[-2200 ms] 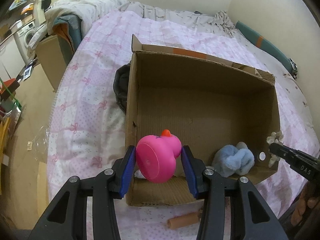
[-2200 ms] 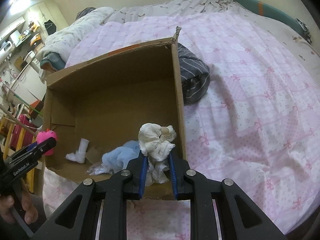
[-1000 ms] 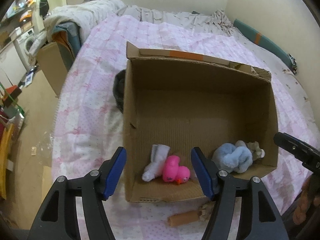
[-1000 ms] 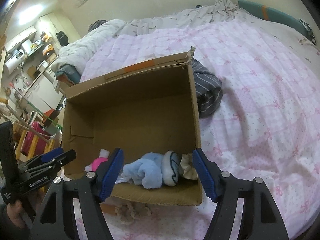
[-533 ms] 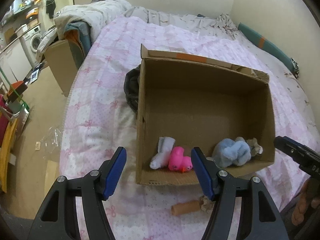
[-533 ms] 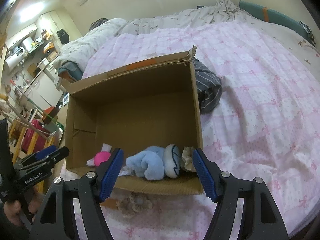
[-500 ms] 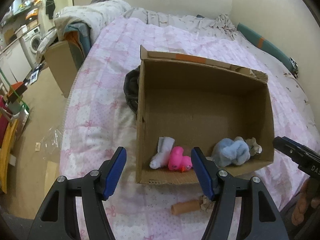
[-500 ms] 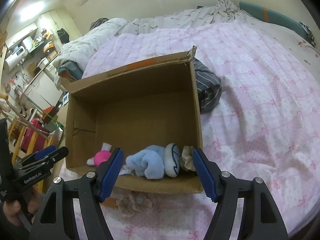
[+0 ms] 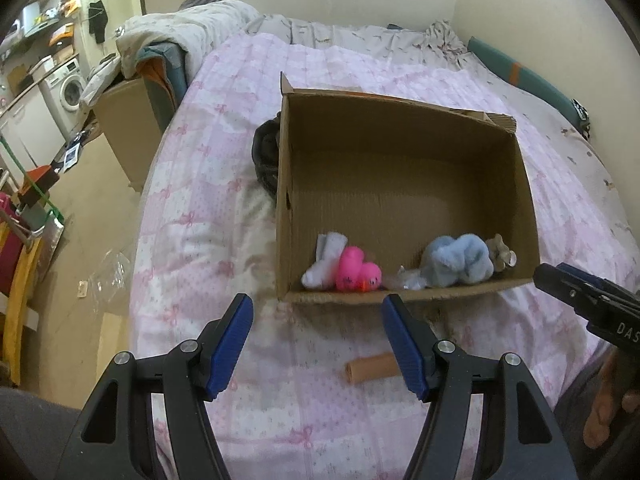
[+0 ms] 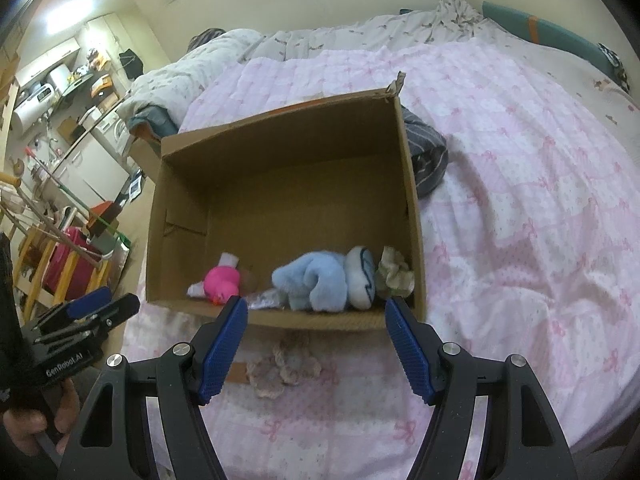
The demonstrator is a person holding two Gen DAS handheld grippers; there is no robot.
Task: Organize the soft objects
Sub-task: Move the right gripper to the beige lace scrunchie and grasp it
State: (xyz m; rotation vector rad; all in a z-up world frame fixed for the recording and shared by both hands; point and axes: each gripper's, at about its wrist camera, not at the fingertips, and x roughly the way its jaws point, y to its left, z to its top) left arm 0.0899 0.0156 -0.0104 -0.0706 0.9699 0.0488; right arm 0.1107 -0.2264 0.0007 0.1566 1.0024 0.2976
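Left gripper (image 9: pixel 316 346) and right gripper (image 10: pixel 316 346) — both released, wide apart, empty.

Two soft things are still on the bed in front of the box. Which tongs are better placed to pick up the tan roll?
Probably the left tongs: open, empty, with the tan roll just beside their right finger. The right tongs face the crocheted flower.

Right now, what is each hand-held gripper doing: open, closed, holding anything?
Left hand-held gripper: open, holding nothing.
Right hand-held gripper: open, holding nothing.
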